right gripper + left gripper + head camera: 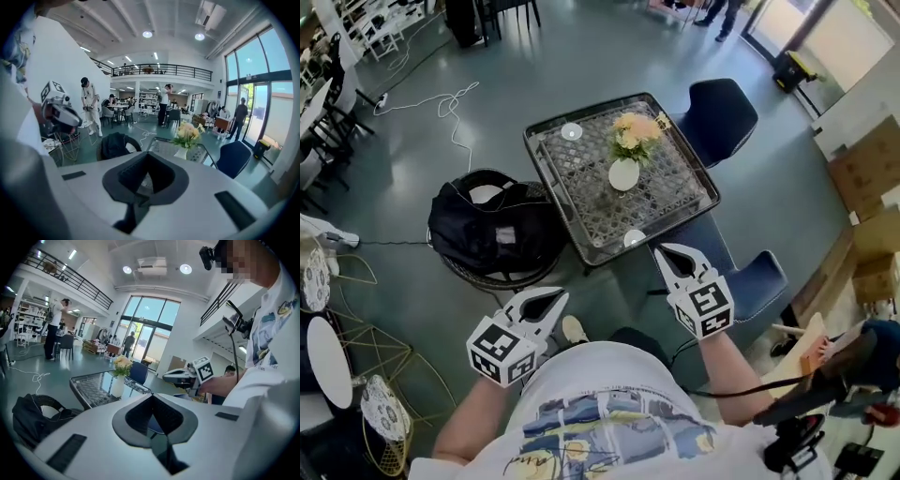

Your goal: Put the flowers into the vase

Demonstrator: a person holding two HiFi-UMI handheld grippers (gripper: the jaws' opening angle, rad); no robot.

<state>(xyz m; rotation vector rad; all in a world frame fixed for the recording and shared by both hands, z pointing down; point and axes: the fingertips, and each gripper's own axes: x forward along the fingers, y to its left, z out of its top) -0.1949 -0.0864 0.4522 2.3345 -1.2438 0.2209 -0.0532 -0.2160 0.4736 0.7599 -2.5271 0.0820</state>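
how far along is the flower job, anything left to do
Done: the flowers stand in the white vase on the glass-topped table.
In hand: nothing. The left gripper and right gripper are both shut and empty, held near the person's body, short of the table.
Left: no loose flowers show on the table, so the job looks finished.

peach flowers point(636, 127), white vase point(624, 175), navy chair point(719, 111), black bag point(492, 230)

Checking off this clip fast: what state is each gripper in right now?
Left gripper: closed, holding nothing.
Right gripper: closed, holding nothing.
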